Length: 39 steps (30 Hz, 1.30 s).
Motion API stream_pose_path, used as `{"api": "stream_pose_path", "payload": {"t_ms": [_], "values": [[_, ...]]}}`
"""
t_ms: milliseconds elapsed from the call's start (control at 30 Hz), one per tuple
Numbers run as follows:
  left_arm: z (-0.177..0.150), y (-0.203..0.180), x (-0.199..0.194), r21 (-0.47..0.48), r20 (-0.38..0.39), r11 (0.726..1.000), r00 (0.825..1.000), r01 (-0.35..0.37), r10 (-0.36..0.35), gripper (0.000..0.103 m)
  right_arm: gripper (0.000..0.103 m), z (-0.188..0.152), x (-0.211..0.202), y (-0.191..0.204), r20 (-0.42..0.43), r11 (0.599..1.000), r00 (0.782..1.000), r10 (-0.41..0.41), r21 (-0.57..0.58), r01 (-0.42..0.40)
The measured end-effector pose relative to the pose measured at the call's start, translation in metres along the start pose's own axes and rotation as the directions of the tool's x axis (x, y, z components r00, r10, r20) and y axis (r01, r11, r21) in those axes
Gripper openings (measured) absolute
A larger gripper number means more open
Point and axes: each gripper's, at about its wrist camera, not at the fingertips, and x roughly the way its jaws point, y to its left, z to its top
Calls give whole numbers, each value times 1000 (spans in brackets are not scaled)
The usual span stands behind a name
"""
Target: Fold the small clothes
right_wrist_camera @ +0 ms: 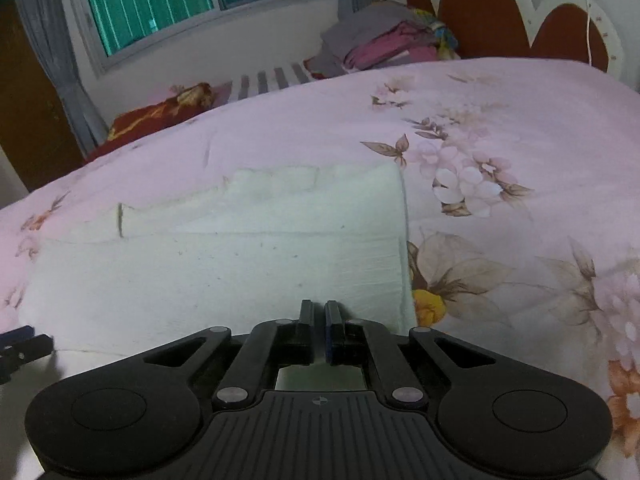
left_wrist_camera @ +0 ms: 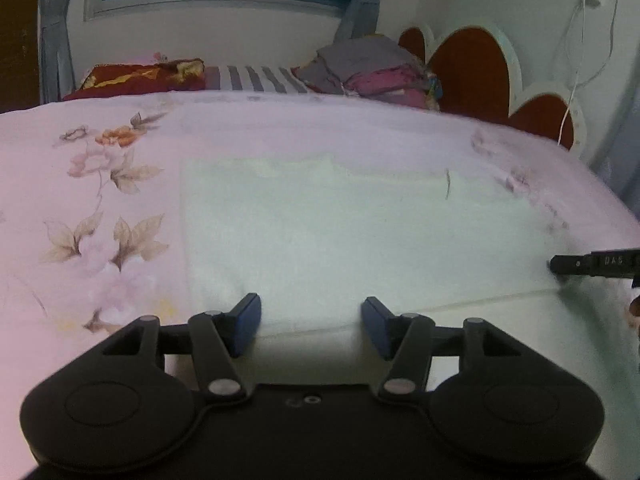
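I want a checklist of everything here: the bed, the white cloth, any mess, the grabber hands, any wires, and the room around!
Surface: bed with pink floral sheet, smooth.
Job's things: white garment, lying flat on the sheet, partly folded, with a layered far edge.
Clutter: pile of folded clothes at the far side near the headboard; red patterned pillow; striped cloth.
Grippers: left gripper open over the garment's near edge, nothing between its fingers; right gripper shut at the garment's near edge; whether it pinches fabric cannot be told.
Cables: white cord hanging on the wall.
Surroundings: window, grey curtains.
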Motion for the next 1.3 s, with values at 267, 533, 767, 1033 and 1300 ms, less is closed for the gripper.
{"api": "stream_pose_path", "payload": {"t_ms": [267,533,767,1033,1300], "values": [[55,34,57,-4,30,999,999,-34,34,57,3,37,26,-5,53,999,998,39,-9,-39],[55,42,42,-111,112,993,994,34,-21,58,3,48,35,-15,47,998,997,-69,-13,69],[41,-36,56,15,64,998,996,59,-60,57,54,34,33,84,67,974,984,165,-169,-152],[18,10,41,97,60,995,998,-16,10,54,44,25,40,45,52,991,998,31,-134,-24],[15,-40,13,104,105,995,994,9,-20,58,44,18,-3,16,100,996,992,75,-58,-69]]}}
